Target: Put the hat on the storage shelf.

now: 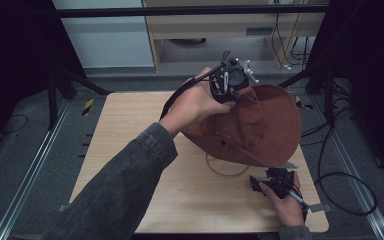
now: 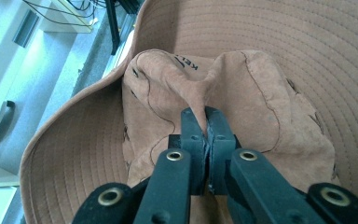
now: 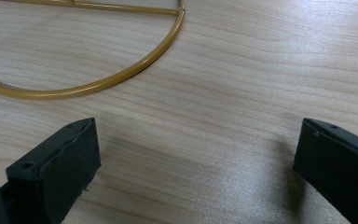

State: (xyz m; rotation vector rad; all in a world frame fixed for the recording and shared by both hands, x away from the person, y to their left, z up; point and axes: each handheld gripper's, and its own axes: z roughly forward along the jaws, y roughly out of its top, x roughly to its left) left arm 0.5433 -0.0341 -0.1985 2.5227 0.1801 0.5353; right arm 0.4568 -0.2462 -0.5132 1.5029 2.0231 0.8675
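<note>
Your left gripper (image 1: pixel 228 82) holds a brown suede hat (image 1: pixel 260 127) up above the far right part of the tabletop (image 1: pixel 130 150). Its fingers (image 2: pixel 193 135) are closed tight on a pinched fold of the hat's crown, seen close in the left gripper view. The wide brim hangs tilted, its low edge toward you. Beneath that low edge a thin gold wire ring (image 1: pixel 226 170) lies flat on the tabletop. Your right gripper (image 1: pixel 275 181) rests low at the near right, fingers (image 3: pixel 58 168) wide apart and empty, with the ring just ahead of them. The right gripper is the nearer one to the ring.
</note>
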